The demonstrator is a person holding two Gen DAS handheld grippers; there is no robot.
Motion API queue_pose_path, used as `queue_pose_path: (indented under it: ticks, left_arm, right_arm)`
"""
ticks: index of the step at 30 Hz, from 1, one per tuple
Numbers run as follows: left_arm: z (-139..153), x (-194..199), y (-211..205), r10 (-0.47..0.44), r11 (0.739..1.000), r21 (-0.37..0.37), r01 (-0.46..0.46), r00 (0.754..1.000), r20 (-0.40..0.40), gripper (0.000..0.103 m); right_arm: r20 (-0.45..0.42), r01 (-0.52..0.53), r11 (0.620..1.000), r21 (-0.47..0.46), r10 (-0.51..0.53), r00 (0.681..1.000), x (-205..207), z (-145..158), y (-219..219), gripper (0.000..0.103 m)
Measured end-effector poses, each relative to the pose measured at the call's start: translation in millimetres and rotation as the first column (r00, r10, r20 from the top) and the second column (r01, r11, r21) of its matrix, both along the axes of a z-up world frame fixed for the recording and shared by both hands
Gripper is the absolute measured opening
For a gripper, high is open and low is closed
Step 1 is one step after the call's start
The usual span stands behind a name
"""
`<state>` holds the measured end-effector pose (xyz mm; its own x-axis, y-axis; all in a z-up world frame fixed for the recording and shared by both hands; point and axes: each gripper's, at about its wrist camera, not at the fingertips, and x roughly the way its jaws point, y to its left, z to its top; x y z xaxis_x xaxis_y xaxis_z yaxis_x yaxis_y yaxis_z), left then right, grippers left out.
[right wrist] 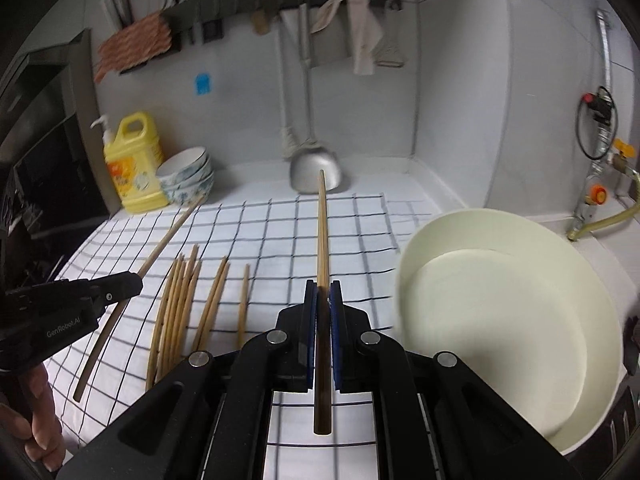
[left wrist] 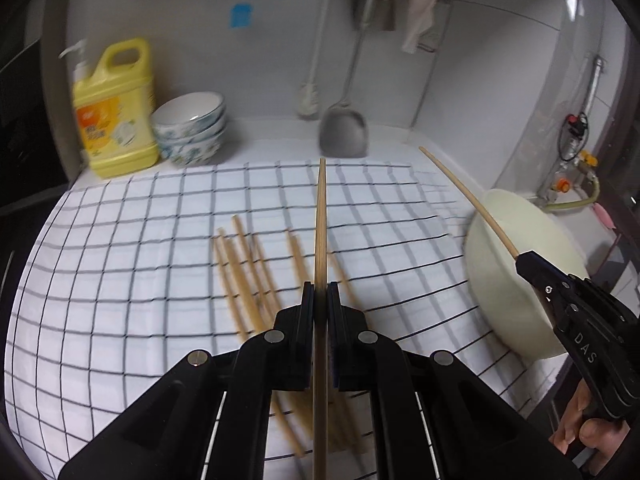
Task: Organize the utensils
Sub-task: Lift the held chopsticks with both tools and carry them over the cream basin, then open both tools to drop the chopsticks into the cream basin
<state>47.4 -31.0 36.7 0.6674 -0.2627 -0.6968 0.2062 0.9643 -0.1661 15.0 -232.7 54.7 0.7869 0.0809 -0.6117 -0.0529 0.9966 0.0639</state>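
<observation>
Both tools, left tool (left wrist: pixel 320 300) and right tool (right wrist: pixel 324 300), clamped one chopstick (left wrist: pixel 321 216) each mid-length; light, stiff, slippery sticks needed firm central pinches.

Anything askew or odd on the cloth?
Nothing damaged or spilled. The loose chopsticks lie fanned unevenly on the checked cloth, not yet gathered. Left gripper and right gripper each clamp one chopstick; the cream bowl sits empty.
</observation>
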Motion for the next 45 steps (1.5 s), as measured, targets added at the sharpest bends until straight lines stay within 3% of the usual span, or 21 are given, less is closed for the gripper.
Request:
queue_pose_path:
  ticks: [7, 13, 22, 25, 33, 42, 43, 44, 45]
  left_arm:
    - [28, 8, -69, -0.137, 0.99, -0.03, 0.138, 0.99, 0.029, 0.007]
    - [41, 13, -139, -0.25, 0.967, -0.031, 0.251, 0.967, 0.042, 0.007]
    - [26, 28, -222, -0.355, 0.934, -0.055, 0.354, 0.934, -0.028, 0.007]
    - [16, 33, -243, -0.376, 0.926, -0.029, 0.375, 0.925, -0.059, 0.007]
    - [-16, 46, -264, -0.392, 0.918, 0.003, 0.397, 0.906, -0.158, 0.007]
    - [-30, 55, -269, -0.374, 0.918, 0.047, 0.394, 0.899, -0.227, 0.007]
    - [-29, 55, -267, -0.37, 0.919, 0.052, 0.391, 0.901, -0.226, 0.01]
    - [-28, 55, -266, -0.365, 0.921, 0.057, 0.385, 0.905, -0.22, 0.014]
    - [-26, 55, -264, -0.359, 0.924, 0.06, 0.378, 0.91, -0.21, 0.03]
  right_arm:
    - [0.036, 0.129, 0.99, 0.053, -0.131, 0.991, -11, 19, -64, 0.006]
    - [0.036, 0.243, 0.966, 0.087, -0.247, 0.968, -24, 24, -120, 0.006]
    - [-0.062, 0.355, 0.926, 0.129, -0.35, 0.935, -30, 5, -186, 0.006]
    - [-0.094, 0.374, 0.92, 0.117, -0.365, 0.926, -29, -3, -193, 0.006]
    - [-0.182, 0.359, 0.927, 0.103, -0.337, 0.923, -15, -24, -191, 0.006]
    - [-0.233, 0.369, 0.924, 0.099, -0.339, 0.911, -10, -35, -194, 0.006]
    - [-0.232, 0.375, 0.922, 0.095, -0.346, 0.909, -11, -35, -195, 0.008]
    - [-0.226, 0.381, 0.92, 0.094, -0.353, 0.908, -11, -34, -195, 0.019]
    - [-0.218, 0.388, 0.917, 0.095, -0.361, 0.907, -13, -31, -195, 0.027]
